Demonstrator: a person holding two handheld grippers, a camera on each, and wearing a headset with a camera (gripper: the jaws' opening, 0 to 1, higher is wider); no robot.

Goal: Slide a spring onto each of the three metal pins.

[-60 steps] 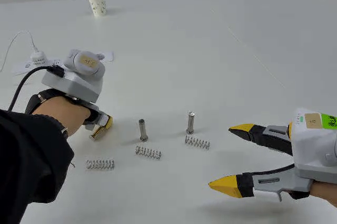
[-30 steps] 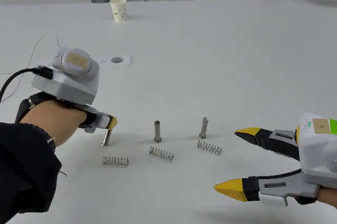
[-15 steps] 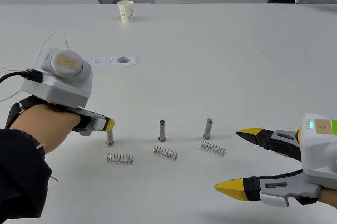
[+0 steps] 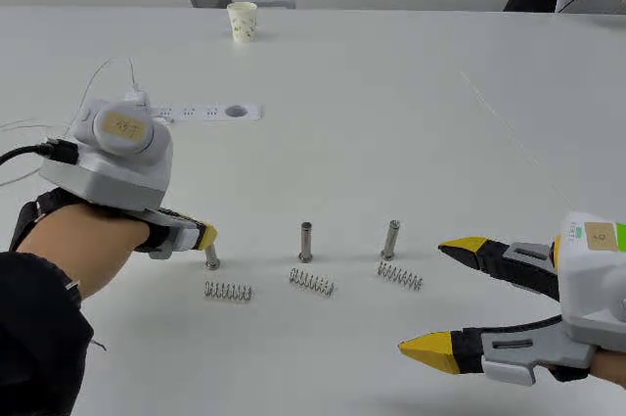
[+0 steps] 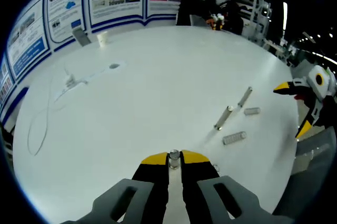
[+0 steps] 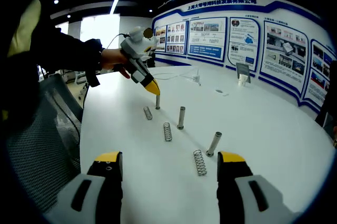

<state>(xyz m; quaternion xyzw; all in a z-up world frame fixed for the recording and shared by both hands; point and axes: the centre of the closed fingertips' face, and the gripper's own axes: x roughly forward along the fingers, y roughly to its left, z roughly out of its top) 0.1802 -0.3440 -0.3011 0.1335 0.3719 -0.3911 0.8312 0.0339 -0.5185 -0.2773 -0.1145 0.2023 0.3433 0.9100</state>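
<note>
Pinching leftmost pin, left hand-held gripper; right hand-held gripper wide; paper cup beyond.

Covered pin, cropped gripper, unreadable posters

In the head view the left gripper covers the top of the left pin. In the left gripper view its jaws, closed on that pin, hide all but the cap. The right gripper is cut off by the right edge of the head view. Text on the far wall posters is too small to read.
</note>
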